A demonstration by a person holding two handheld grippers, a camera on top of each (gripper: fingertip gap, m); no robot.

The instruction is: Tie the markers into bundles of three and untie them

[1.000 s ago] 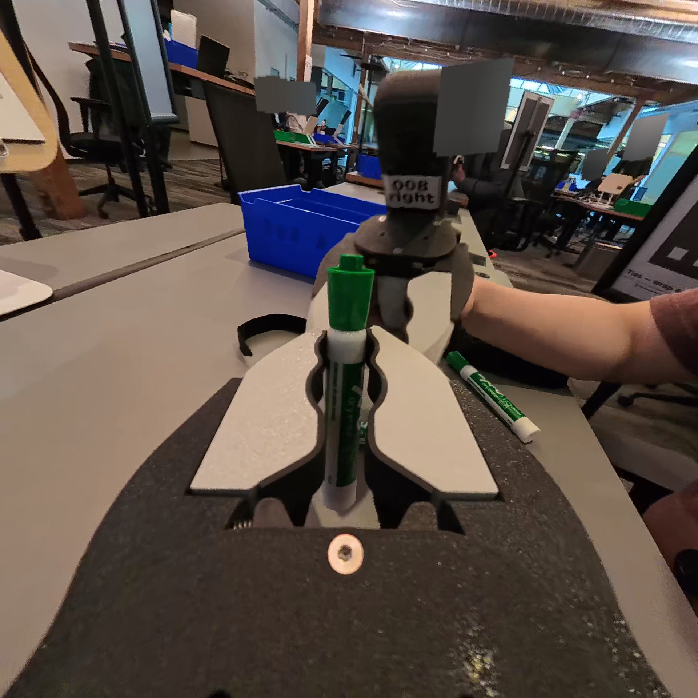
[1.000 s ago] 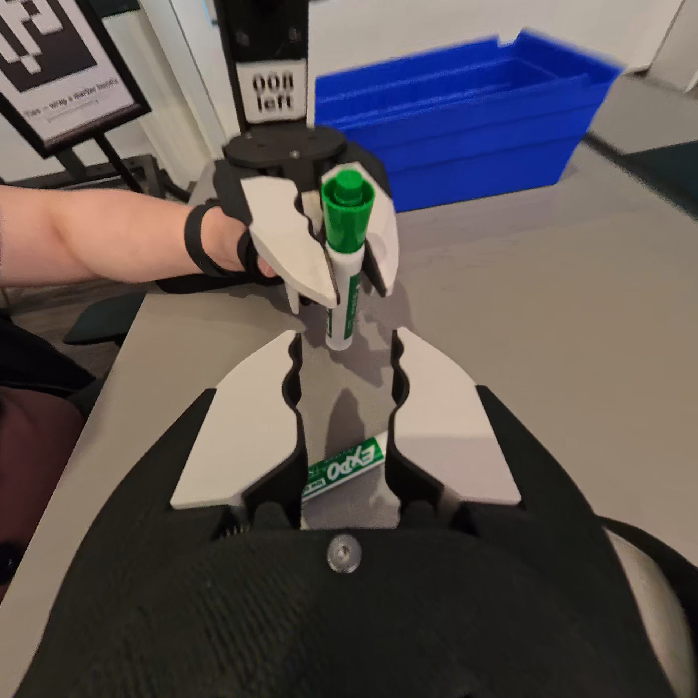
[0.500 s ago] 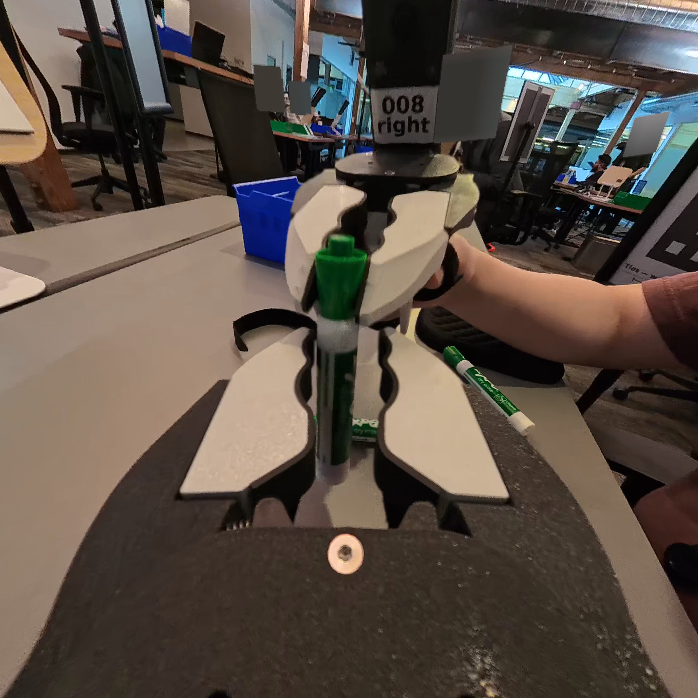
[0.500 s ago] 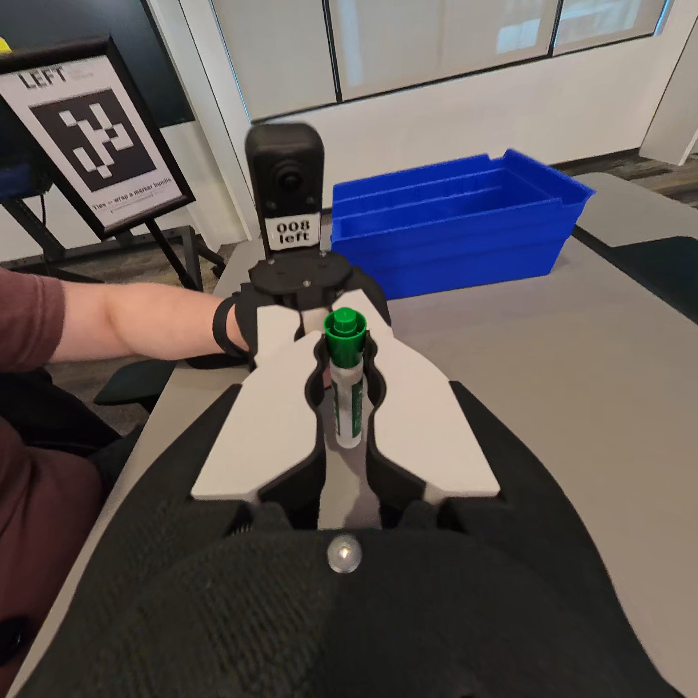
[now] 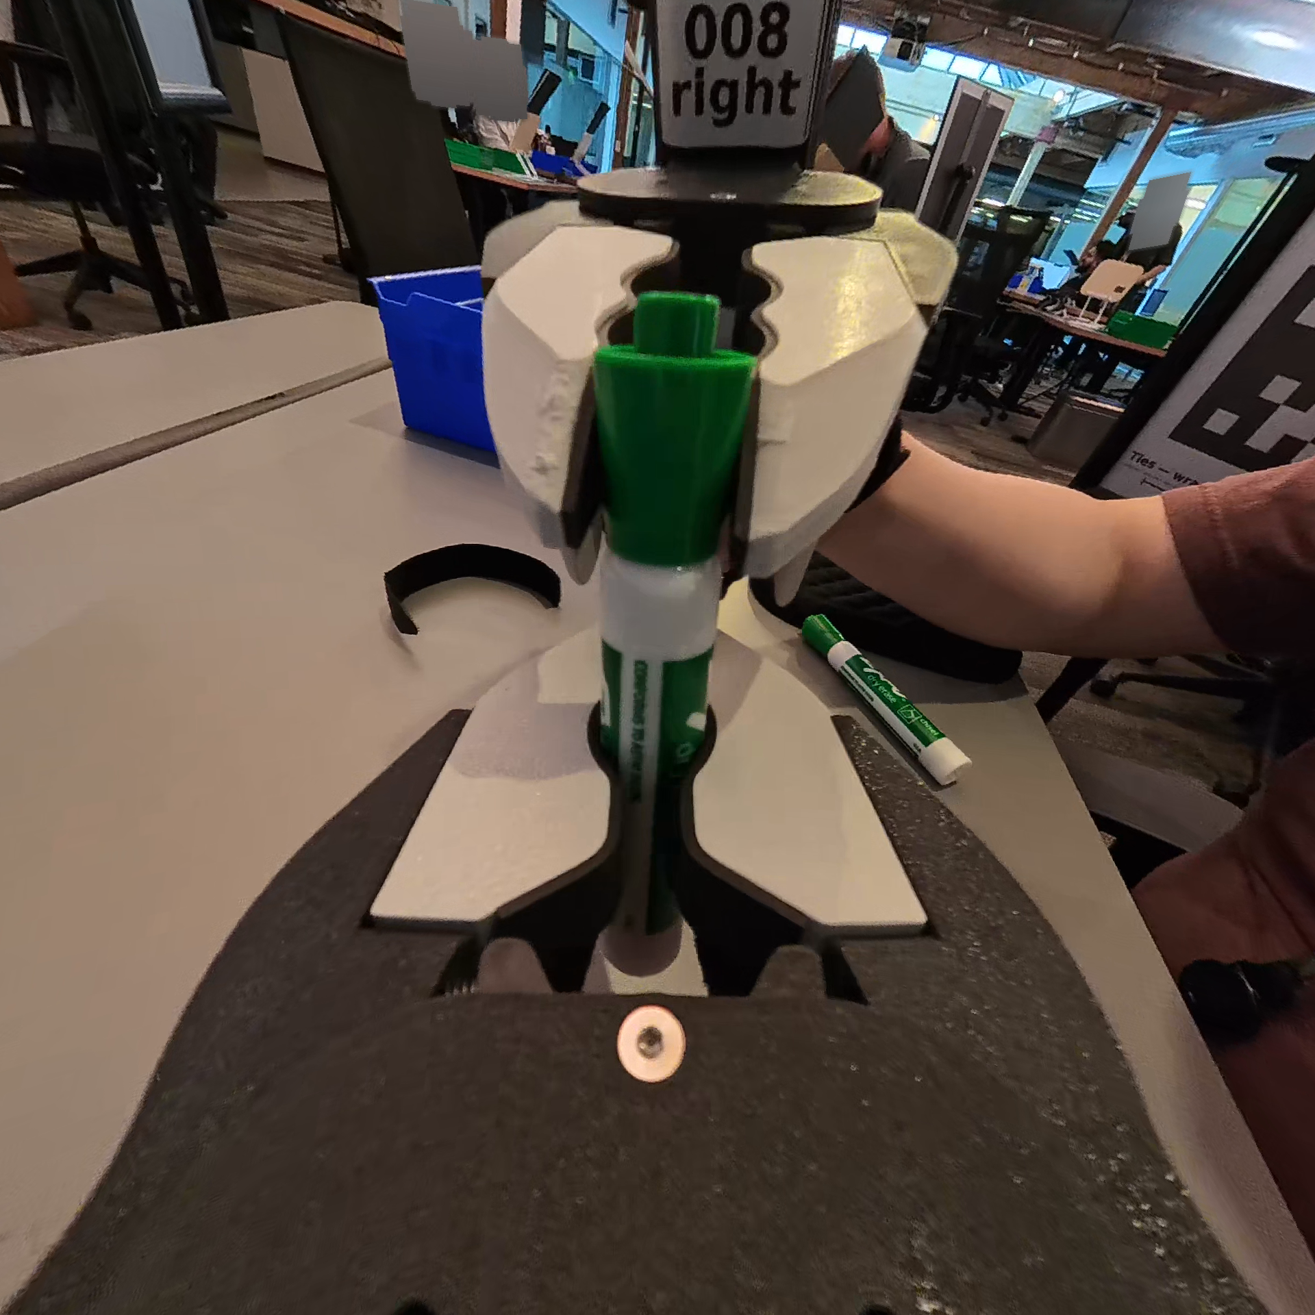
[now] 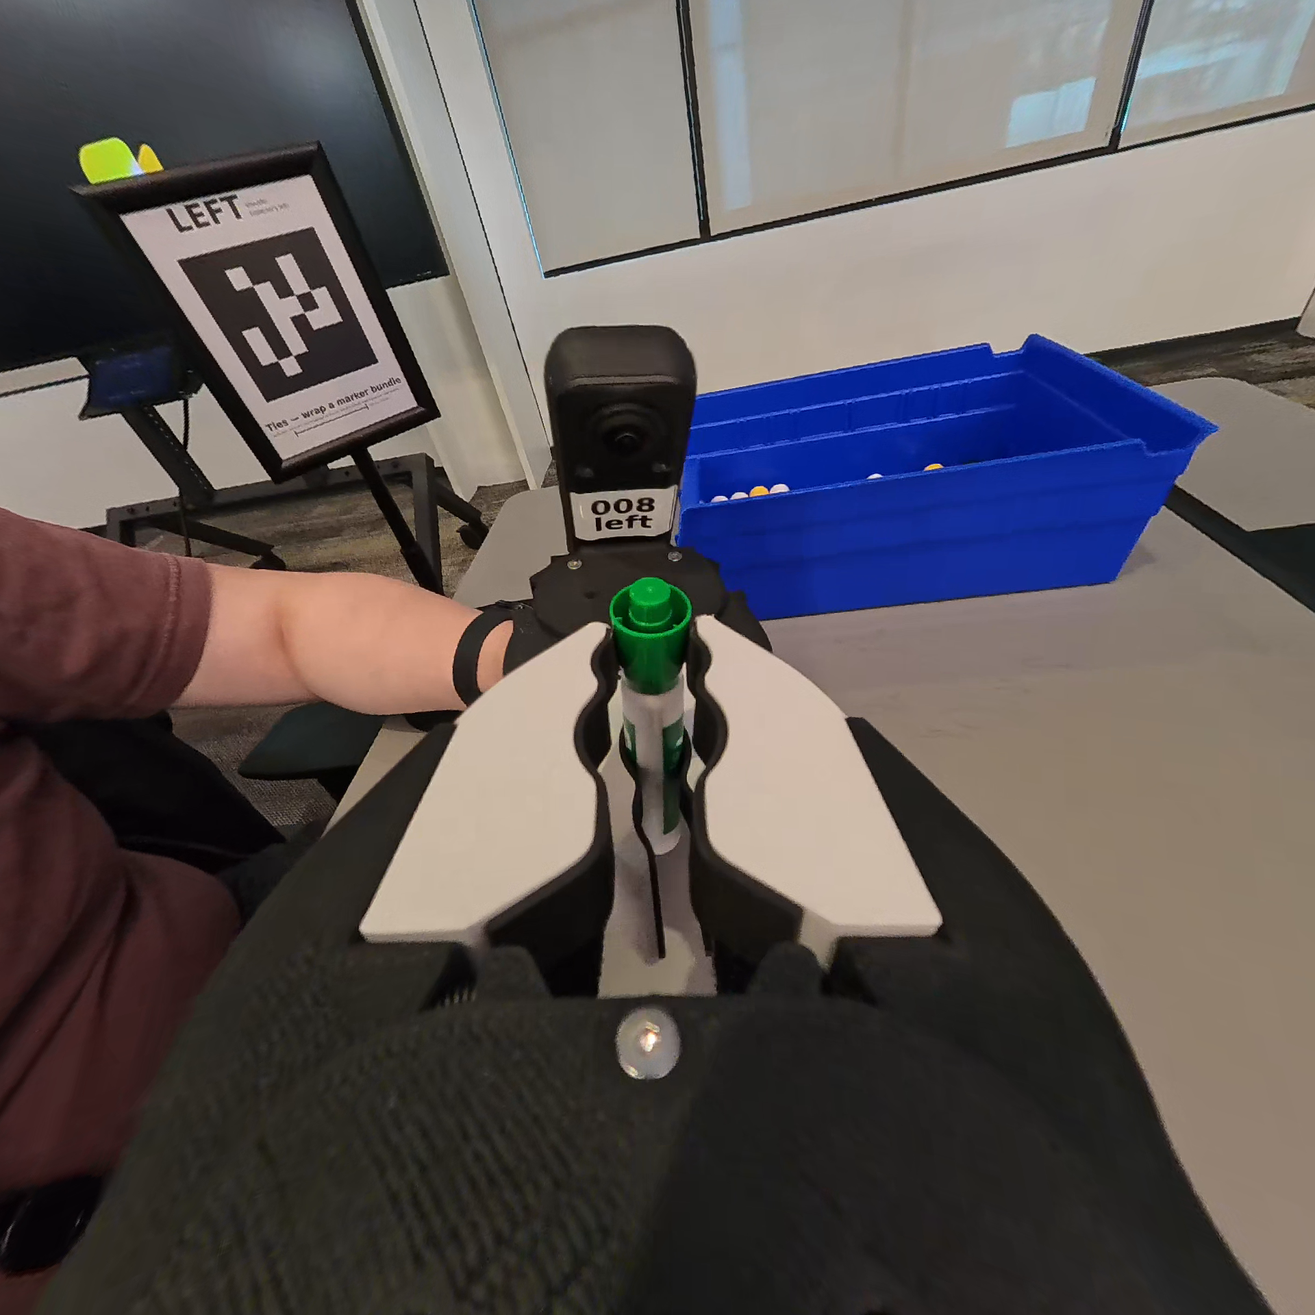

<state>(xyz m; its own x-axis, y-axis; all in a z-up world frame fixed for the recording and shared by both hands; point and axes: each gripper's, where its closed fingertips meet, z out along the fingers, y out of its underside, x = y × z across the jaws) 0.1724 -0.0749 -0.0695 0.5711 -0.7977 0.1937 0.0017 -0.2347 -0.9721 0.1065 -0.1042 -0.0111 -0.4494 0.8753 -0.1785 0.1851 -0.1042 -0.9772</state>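
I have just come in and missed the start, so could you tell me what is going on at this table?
A person holds a gripper in each hand, and both are closed on one upright green marker: the left gripper grips its barrel, the right gripper grips the cap end. It looks like a hand-over. A second green marker and a curved black tie lie loose on the grey table, with a blue bin behind. Nothing is bundled yet.

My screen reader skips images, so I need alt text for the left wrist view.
Two grippers hold one upright green marker: the left gripper clamps its barrel, the right gripper its cap. Behind lie a second green marker, a black strap and a blue bin on a grey table.
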